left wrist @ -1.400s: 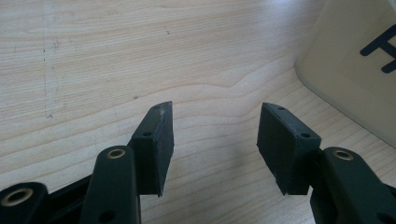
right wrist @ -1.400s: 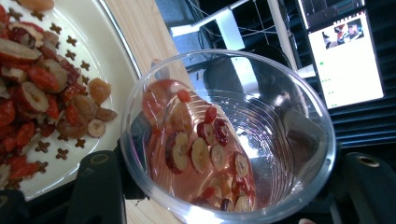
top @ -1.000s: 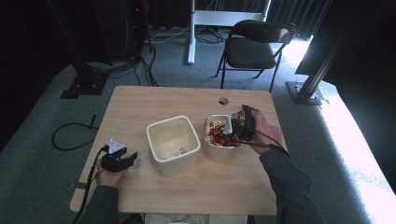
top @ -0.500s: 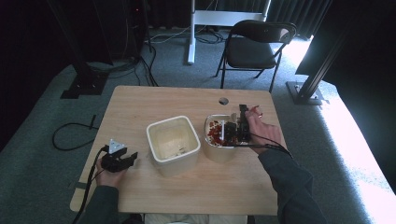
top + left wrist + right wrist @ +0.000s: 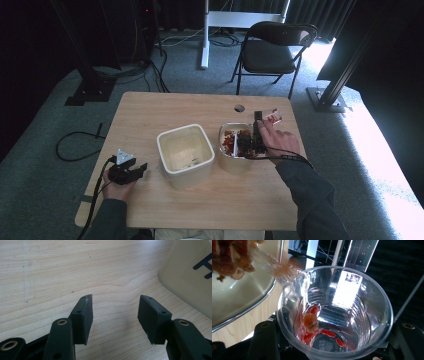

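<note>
The right gripper (image 5: pixel 264 119) held a clear plastic cup (image 5: pixel 334 315), its jaws clamped on the cup's wall at about 9 and 3 o'clock of the rim in the right gripper view. The cup lay between the jaws, its mouth turned toward that camera, so the inside showed down to the base. A few red and tan dried fruit pieces (image 5: pixel 312 323) clung to the cup's lower wall and base, toward 7 o'clock of its opening. In the high view the cup (image 5: pixel 272 118) sat at the far tip of the right gripper, at roughly 1 o'clock from the metal bowl (image 5: pixel 231 159) and just off the bowl's far right rim, above the table (image 5: pixel 150 112). The metal bowl held a heap of the same red and tan fruit (image 5: pixel 235 140); in the right gripper view its rim (image 5: pixel 262 296) and contents lay at 10 o'clock from the cup, close beside it.

The left gripper (image 5: pixel 131 171) rested on the table near the person's edge, at 9 o'clock from the cream square container (image 5: pixel 186 155) and a little apart from it. Its jaws stood wide apart with nothing between them, bare wood showing in the gap in the left gripper view, and the cream container's wall (image 5: pixel 190 277) rose at 2 o'clock from the jaws.
</note>
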### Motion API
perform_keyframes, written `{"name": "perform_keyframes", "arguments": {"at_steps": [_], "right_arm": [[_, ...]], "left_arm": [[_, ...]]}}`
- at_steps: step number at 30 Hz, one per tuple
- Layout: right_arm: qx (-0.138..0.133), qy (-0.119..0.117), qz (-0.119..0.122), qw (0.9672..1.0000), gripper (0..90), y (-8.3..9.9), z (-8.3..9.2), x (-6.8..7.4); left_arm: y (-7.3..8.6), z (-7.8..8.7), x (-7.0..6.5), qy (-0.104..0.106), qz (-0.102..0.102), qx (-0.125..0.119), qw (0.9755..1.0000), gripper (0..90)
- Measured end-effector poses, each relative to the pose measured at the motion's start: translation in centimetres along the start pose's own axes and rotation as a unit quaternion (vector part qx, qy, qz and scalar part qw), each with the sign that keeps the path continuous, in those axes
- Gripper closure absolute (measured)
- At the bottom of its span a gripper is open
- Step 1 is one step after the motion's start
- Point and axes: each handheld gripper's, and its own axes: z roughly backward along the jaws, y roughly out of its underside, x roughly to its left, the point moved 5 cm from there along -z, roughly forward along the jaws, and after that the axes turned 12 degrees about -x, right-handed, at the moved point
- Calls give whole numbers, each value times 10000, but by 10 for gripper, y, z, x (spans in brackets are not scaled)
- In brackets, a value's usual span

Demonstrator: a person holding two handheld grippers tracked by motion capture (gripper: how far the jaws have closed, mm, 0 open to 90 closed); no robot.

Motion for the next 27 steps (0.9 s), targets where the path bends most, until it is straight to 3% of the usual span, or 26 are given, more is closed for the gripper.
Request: {"name": "perform_keyframes", "arguments": {"at_steps": [11,27], "right_arm": [[5,11,132,9999,360,0,1,1],[53,83,666,9977,360,-5,1,4]], "left_arm": [[0,0,0,-1,2,1,10000,467],[0,0,0,1,-1,-4,10000,467]]}}
